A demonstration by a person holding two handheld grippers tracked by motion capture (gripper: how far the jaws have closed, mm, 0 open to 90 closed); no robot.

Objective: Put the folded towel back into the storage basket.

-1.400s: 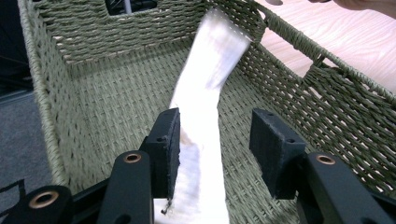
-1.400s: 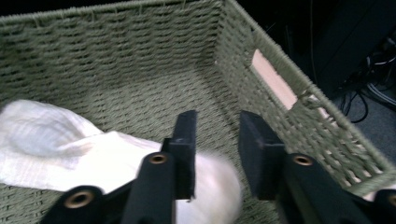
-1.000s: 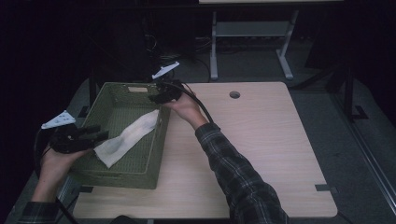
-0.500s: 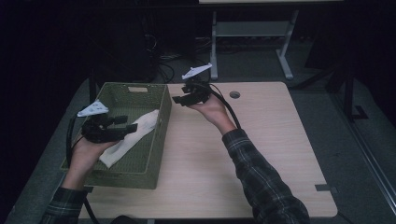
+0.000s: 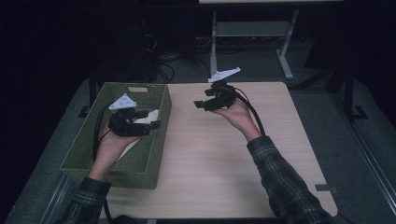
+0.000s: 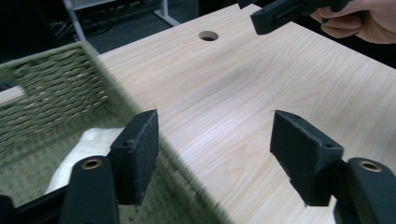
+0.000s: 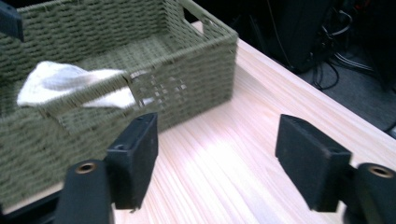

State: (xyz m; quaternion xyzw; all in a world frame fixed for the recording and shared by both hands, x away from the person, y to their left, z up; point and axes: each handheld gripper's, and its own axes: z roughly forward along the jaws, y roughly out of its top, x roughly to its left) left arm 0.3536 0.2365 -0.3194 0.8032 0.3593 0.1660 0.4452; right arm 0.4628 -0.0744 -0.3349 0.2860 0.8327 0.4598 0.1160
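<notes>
With the white cloth (image 5: 148, 117) lying in the green woven basket (image 5: 159, 103) just behind our left tool (image 5: 150, 125), we hold both tools, left and right tool (image 5: 200, 103), empty with jaws just opening wide, likely finished and withdrawing over the table (image 5: 210, 154).

I see a pale wood-grain counter (image 5: 224, 154) with a round cable hole (image 6: 208, 35) near its far edge — and on its left side sits one thing directly on it, a green woven basket (image 5: 95, 163) — its left part overhanging the counter's edge.
</notes>
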